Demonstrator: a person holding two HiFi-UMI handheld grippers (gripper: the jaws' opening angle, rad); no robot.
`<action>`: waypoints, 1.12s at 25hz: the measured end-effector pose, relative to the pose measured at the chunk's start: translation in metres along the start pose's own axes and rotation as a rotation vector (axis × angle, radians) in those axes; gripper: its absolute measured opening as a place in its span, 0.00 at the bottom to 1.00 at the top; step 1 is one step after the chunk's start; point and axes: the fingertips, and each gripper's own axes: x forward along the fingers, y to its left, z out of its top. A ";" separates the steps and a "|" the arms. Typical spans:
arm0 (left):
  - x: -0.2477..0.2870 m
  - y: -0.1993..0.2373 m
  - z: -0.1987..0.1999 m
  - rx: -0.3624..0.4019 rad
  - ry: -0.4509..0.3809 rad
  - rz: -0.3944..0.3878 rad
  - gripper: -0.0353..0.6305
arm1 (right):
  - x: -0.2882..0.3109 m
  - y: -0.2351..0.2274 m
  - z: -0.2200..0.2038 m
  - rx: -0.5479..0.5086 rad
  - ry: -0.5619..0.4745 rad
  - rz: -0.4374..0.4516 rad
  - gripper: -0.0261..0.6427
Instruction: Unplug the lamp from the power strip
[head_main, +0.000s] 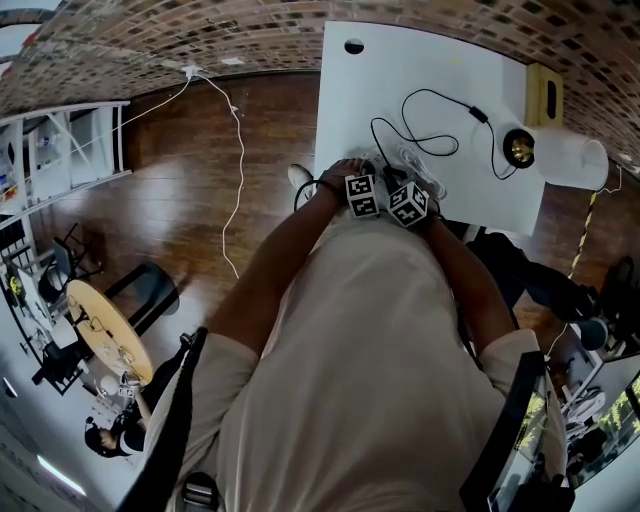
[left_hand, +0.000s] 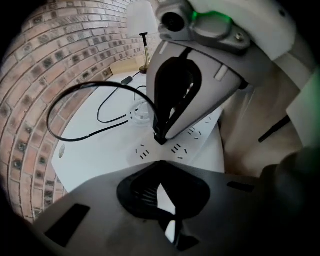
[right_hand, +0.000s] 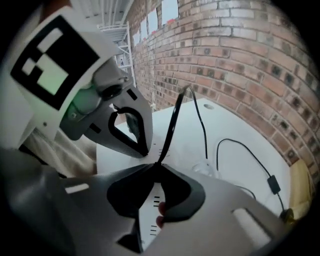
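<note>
Nearest the person, the left gripper pointed steeply down with its jaw tips brought together. Nothing showed between them, and they sat low over the white power strip. It looked to be pinning the strip down rather than holding anything.

Just beside it, the right gripper had its jaws nearly together, pinched on the black cord right where it met the strip. The plug itself could not be told apart from the dark jaw tips. From that pinch the cord rose towards the back of the table. It then ran in loose loops across the white top to the lamp, which stood at the far right corner. Behind the table was the brick wall.

By my reading the step in hand was the pull itself. The grip was made and the strip braced, but the cord end had not yet lifted clear of its socket.

The next move probably called for a straight draw away from the strip's face, with the left gripper bearing down so the strip did not come up too. It also wanted a firm pinch, since a grip on bare cord (rather than on the plug body) might slip or strain the wire. The slack further along gave plenty of room.
</note>
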 end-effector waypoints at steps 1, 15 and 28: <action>0.000 0.001 0.002 0.006 0.002 -0.006 0.04 | -0.002 -0.001 -0.002 0.014 -0.040 -0.007 0.11; 0.003 -0.004 0.003 0.040 -0.004 -0.081 0.04 | -0.001 -0.003 -0.006 0.054 0.053 0.082 0.11; 0.003 -0.004 0.005 0.050 0.036 -0.090 0.04 | 0.005 -0.005 -0.006 0.079 0.308 0.136 0.11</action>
